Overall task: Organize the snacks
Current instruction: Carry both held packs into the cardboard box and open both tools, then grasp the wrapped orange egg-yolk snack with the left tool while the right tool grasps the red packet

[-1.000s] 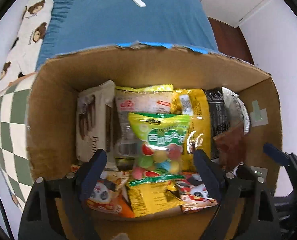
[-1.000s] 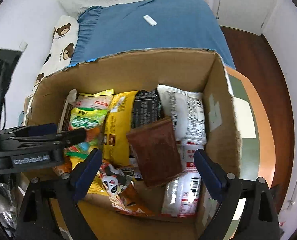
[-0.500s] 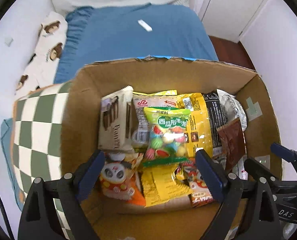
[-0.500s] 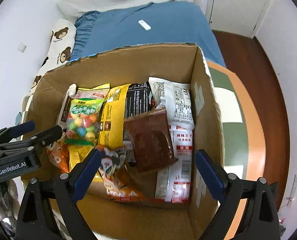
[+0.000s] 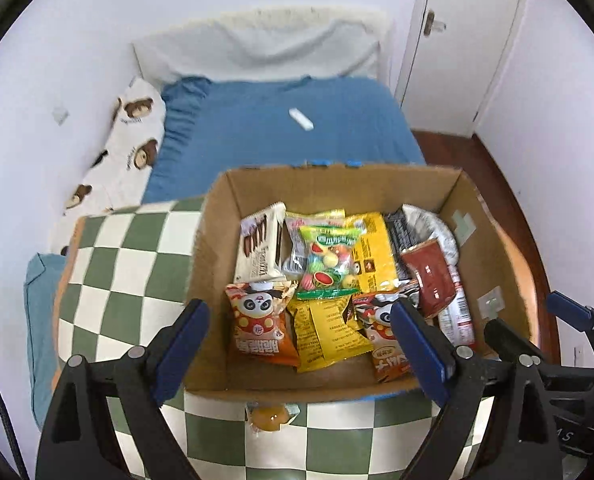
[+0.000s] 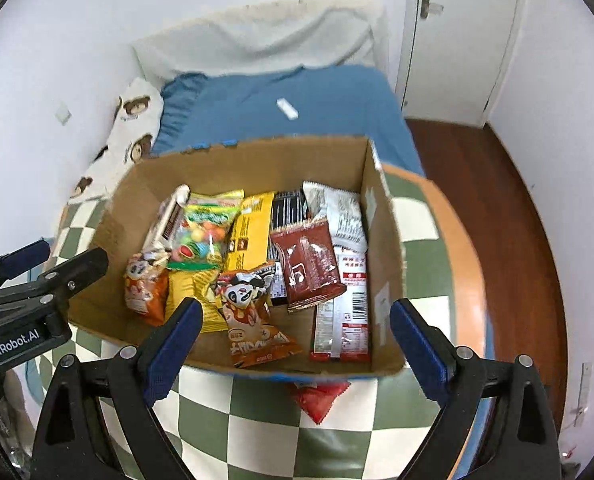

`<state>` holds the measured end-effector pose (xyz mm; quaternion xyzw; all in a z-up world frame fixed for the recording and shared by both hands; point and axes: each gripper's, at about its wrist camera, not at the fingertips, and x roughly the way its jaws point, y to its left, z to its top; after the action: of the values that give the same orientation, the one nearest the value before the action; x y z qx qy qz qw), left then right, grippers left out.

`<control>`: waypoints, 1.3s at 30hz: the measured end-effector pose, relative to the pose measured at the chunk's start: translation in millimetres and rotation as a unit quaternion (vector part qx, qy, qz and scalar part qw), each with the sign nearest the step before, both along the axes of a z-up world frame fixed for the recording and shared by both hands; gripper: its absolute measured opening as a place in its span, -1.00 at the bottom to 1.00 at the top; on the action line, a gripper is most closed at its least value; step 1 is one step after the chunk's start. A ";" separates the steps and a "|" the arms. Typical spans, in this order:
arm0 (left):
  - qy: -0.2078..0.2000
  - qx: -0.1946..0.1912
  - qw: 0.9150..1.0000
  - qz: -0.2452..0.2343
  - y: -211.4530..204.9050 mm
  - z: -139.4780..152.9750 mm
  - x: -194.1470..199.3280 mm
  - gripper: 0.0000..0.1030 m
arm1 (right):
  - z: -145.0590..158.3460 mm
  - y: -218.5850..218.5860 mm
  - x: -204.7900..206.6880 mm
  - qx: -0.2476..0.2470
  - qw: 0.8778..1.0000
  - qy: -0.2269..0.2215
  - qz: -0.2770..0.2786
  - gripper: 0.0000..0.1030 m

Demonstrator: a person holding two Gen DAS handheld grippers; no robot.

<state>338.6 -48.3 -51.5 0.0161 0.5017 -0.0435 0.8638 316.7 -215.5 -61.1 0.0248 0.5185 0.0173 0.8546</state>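
A cardboard box (image 5: pixel 493 248) (image 6: pixel 381 240) stands on a green-and-white checked table (image 5: pixel 129 264) (image 6: pixel 265 424). It holds several snack packs: a panda pack (image 5: pixel 261 324), a fruit-candy bag (image 5: pixel 329 256), a yellow pack (image 5: pixel 373 248) and a dark red pack (image 6: pixel 309 268). A small orange sweet (image 5: pixel 269 418) and a red pack (image 6: pixel 319 396) lie on the table against the box's near wall. My left gripper (image 5: pixel 301 348) is open and empty above the near wall. My right gripper (image 6: pixel 293 348) is open and empty to its right.
A bed with a blue sheet (image 5: pixel 277 140) lies beyond the table, with a small white object (image 5: pixel 301 119) on it and a bear-print pillow (image 5: pixel 125 148) at its left. A white door (image 5: pixel 461 40) and wooden floor (image 6: pixel 509 216) are at the right.
Both grippers have pulled up and back from the box, so more of the table, bed and room shows. The snacks in the box have not moved.
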 end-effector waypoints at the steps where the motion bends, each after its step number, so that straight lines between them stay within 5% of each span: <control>1: -0.009 -0.003 1.000 0.000 1.0 6.1 -6.4 0.80 | 7.4 -0.7 -6.6 0.000 1.000 -0.011 -0.002 0.88; 9: -0.058 -0.012 0.998 0.000 7.7 39.5 -51.8 0.80 | 53.8 -1.4 -60.6 -0.019 0.997 -0.074 -0.002 0.88; 26: -0.096 -0.018 0.995 0.007 15.2 60.6 -107.8 0.80 | 82.6 -8.1 -117.9 0.021 0.994 -0.102 -0.014 0.88; 31: -0.065 -0.023 0.998 0.007 19.7 35.0 -103.9 1.00 | 48.5 -21.9 -113.8 0.056 0.996 -0.063 -0.029 0.88; 39: 0.016 -0.002 0.999 0.038 35.5 -39.1 -93.5 1.00 | -63.3 -50.4 -86.1 0.094 0.992 0.046 -0.070 0.79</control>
<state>245.1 -12.8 -90.6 -0.0054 0.5156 -0.0121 0.8567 230.5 -266.0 -124.4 0.1415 0.5505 0.0051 0.8228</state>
